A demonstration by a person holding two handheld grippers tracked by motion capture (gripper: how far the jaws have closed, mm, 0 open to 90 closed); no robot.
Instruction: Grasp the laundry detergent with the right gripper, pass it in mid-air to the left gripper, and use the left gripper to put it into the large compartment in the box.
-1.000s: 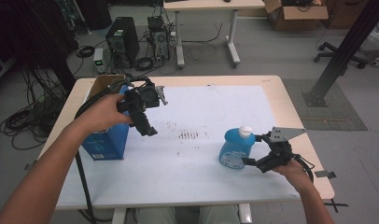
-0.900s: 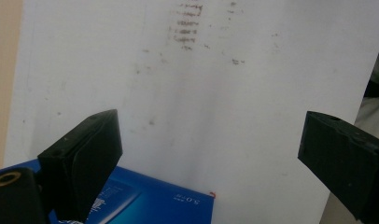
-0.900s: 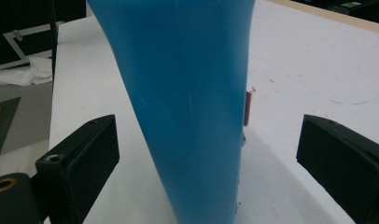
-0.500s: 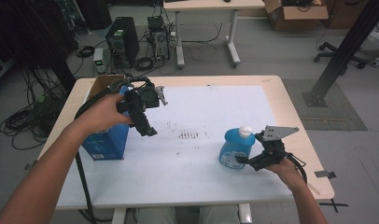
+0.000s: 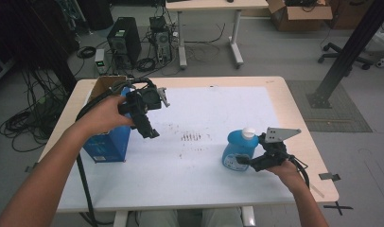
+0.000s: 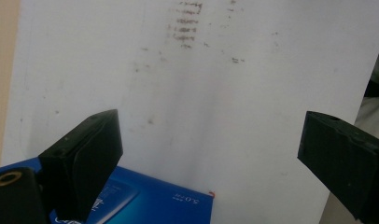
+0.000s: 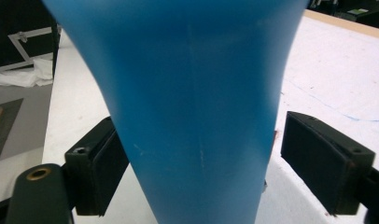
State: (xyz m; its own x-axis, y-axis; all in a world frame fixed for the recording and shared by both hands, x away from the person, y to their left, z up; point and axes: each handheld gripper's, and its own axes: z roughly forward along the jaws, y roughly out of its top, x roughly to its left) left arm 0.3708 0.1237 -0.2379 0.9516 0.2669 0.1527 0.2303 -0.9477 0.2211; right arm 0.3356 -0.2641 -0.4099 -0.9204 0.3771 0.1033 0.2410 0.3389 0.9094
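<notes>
White-papered counter point(image 5: 199, 161): right hand-held gripper point(image 5: 244, 161), jaws closing around blue bottle point(image 5: 237, 151) at four o'clock, one pad apart; uneven contact could tip it.

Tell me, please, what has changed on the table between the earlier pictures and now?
The right gripper has edged in on the blue bottle, and its jaws have just been closing around it; one pad touches the bottle, the other still stands off. The left gripper stays open above the blue box, and bottle and box have not moved.
</notes>
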